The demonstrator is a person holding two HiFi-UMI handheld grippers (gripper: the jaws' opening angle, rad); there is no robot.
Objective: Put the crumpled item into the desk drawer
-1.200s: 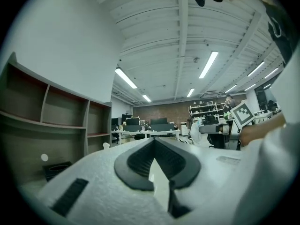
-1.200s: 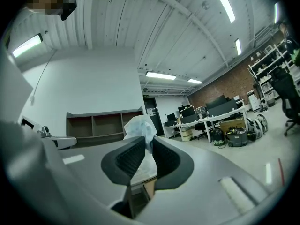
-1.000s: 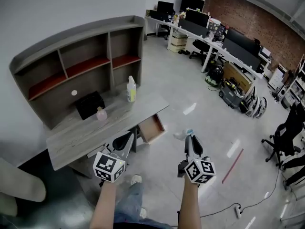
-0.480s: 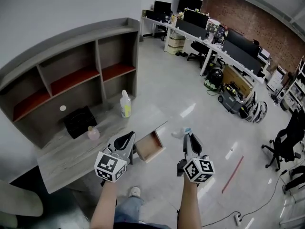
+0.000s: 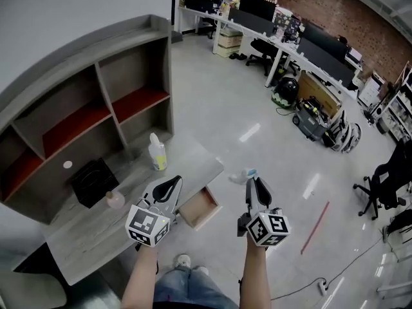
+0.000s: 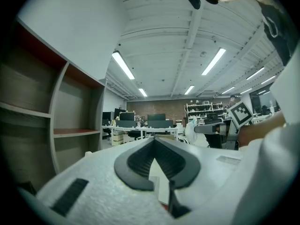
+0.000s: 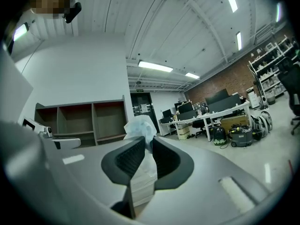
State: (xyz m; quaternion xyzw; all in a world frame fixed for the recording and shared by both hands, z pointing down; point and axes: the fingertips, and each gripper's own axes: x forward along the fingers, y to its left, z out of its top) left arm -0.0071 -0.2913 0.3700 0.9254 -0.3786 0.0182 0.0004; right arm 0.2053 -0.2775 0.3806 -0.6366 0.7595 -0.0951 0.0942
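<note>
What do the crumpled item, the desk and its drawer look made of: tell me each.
The crumpled item: thin tissue or soft paper, pale, matte; it wrinkles and bunches in the right hand-held gripper.
The desk: grey wood or wood-look laminate, matte; streaked grain shows.
The drawer: light tan wood or board inside, judging by colour alone.

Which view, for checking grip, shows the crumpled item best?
Right gripper view: the crumpled item sits large, clamped in the right tool. Head view shows only its pale tip; left gripper view, a distant speck.
</note>
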